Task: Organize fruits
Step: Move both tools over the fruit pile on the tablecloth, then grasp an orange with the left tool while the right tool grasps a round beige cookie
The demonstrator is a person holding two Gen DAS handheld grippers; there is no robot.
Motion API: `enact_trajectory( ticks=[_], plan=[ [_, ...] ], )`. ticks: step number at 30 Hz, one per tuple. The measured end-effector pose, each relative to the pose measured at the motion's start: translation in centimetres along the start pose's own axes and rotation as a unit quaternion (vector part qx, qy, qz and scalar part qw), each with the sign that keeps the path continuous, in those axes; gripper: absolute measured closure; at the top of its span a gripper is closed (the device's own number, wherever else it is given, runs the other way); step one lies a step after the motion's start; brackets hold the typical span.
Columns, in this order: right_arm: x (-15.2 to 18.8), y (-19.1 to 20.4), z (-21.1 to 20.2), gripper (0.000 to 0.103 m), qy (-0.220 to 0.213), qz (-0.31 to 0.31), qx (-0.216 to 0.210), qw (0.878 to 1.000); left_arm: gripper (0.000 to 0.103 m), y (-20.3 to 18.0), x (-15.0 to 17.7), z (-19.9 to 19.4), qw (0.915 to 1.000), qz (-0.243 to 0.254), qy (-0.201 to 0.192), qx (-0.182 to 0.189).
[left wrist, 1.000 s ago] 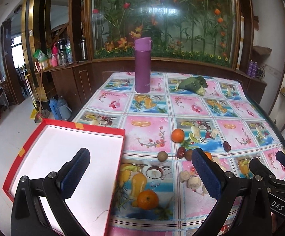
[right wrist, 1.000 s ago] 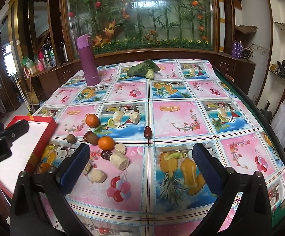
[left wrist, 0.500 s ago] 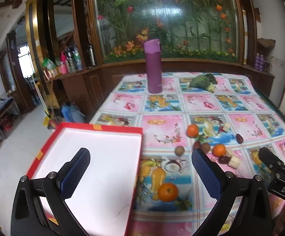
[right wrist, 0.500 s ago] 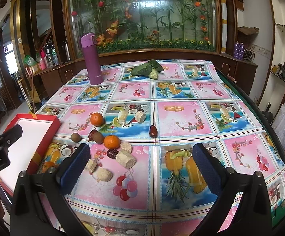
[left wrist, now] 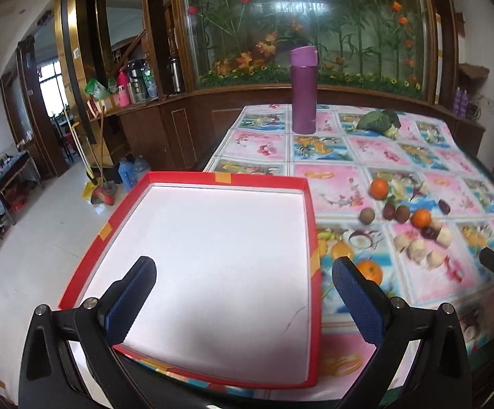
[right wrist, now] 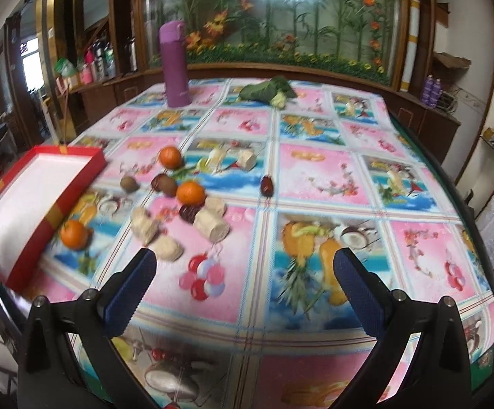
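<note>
Tabletop (right wrist: 315, 177) is wearing a fruit-printed cloth, which is making real fruit hard to tell from pictures. Sitting at its left near corner, partly overhanging the edge, is the red tray (left wrist: 310, 225), white inside and holding nothing, likely waiting as the place to gather the fruit. Far back, the purple flask (right wrist: 175, 64) is standing upright, well apart from the work. Hovering over the tray is the left claw (left wrist: 243, 293), spread wide and gripping nothing. The right claw (right wrist: 243, 286) is hanging equally spread above bare cloth, facing the scattered pieces. Pale chunks (right wrist: 212, 226) are lying among small brown and dark fruits. One orange (right wrist: 74, 234) is resting just beside the tray wall, two others (right wrist: 190, 192) further in; sorting is not yet beginning.
</note>
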State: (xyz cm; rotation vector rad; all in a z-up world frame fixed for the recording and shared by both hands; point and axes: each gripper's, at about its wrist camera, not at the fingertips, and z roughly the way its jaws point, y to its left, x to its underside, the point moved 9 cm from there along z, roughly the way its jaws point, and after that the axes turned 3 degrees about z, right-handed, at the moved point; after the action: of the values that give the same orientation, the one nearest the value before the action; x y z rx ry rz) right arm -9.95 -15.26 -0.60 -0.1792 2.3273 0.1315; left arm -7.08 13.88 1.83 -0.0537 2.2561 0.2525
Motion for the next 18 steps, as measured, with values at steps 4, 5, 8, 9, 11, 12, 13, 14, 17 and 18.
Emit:
enact_trajectory(
  ticks=[4,5,8,9,11,12,13,14,17,18],
  plan=[
    [0.5,1.4,0.8,0.001,0.017,-0.014,-0.024,0.999,0.0,-1.6,0.3,0.4,0.9994,0.015,0.0,0.03],
    [0.6,2.0,0.9,0.002,0.02,-0.019,-0.032,0.999,0.0,-1.9,0.2,0.4,0.9993,0.018,-0.001,0.032],
    [0.7,3.5,1.3,0.008,0.027,-0.033,-0.057,0.997,0.0,-3.1,0.4,0.4,0.9982,0.032,-0.006,0.05],
    [0.7,4.0,1.5,0.012,0.03,-0.036,-0.064,0.997,0.0,-3.4,0.6,0.4,0.9978,0.031,-0.006,0.058],
    [0.8,4.9,2.3,0.02,0.042,-0.037,-0.076,0.996,0.0,-3.8,0.9,0.5,0.9971,0.032,-0.001,0.07],
    [0.8,5.1,2.8,0.025,0.049,-0.035,-0.078,0.995,0.0,-3.9,0.9,0.5,0.997,0.033,-0.001,0.07],
    [0.9,5.2,3.5,0.03,0.058,-0.031,-0.076,0.995,0.0,-3.9,0.9,0.5,0.997,0.035,-0.001,0.069],
    [0.9,5.2,4.3,0.031,0.068,-0.025,-0.074,0.995,0.001,-4.0,1.1,0.5,0.997,0.035,-0.002,0.069],
    [1.2,5.3,5.6,0.043,0.094,-0.008,-0.084,0.992,0.001,-4.0,1.0,0.4,0.9963,0.037,-0.006,0.077],
    [1.3,5.4,6.0,0.046,0.104,-0.002,-0.091,0.99,0.001,-4.1,0.9,0.4,0.9961,0.038,-0.006,0.08]
  ],
)
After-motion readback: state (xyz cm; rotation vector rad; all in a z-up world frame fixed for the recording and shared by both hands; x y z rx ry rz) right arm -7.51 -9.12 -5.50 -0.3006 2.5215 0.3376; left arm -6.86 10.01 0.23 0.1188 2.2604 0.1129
